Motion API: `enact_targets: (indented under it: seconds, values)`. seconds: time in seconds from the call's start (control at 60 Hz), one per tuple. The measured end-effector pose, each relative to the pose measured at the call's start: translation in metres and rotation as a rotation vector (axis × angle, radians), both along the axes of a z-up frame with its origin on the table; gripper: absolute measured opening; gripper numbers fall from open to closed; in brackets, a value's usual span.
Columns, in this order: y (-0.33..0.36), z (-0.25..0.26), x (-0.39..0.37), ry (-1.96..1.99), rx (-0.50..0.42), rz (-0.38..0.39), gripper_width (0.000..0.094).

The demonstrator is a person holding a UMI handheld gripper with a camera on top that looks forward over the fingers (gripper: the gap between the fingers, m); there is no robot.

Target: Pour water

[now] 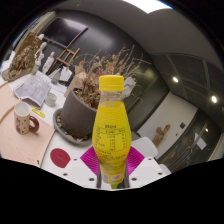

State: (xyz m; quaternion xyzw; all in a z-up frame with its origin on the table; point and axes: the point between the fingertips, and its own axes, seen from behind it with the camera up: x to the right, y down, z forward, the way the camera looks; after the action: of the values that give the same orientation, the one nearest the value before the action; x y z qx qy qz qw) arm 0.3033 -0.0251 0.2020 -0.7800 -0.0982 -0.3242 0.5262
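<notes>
1. Office-type room from what I can make out, ceiling lights up top, and a cluttered surface [25, 140] off to one side with papers and odds and ends on it. A mug [26, 119] with a reddish pattern sits there, and a big grey planter [80, 112] full of dry twigs stands behind the bottle.

2. My target, the yellow bottle [112, 130], is dead centre and upright, yellow cap on, label facing me. Its lower body sits right between the fingers of the tool [112, 172].

3. Tool state: narrowed in around the bottle, with the pink pads [92, 158] showing on either side of the base. It looks like both fingers press on it, so I'd say I'm holding it.

4. Handling guess: thin plastic, so it'll flex if I squeeze too hard. It looks mostly full, so it's got some weight and the liquid will slosh when I tilt it. The smooth label could be a bit slippery.

5. Grip sits low on the body. For pouring, I'd rather be nearer the middle so it doesn't swing top-heavy.

6. The cap appears to be on, so nothing pours until that's sorted.
</notes>
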Motion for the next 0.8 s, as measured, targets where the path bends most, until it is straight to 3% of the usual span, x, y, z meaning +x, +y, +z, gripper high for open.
enact_targets:
  seconds: [0.2,0.55,0.8]
  values:
    - [0.063,0.023,-0.072,-0.488,-0.098,0.066,0.0309]
    - [0.128,-0.006,-0.162,-1.226,-0.239,0.225,0.0307]
    - [0.136,-0.021,-0.176,-1.331,-0.282,0.283,0.0313]
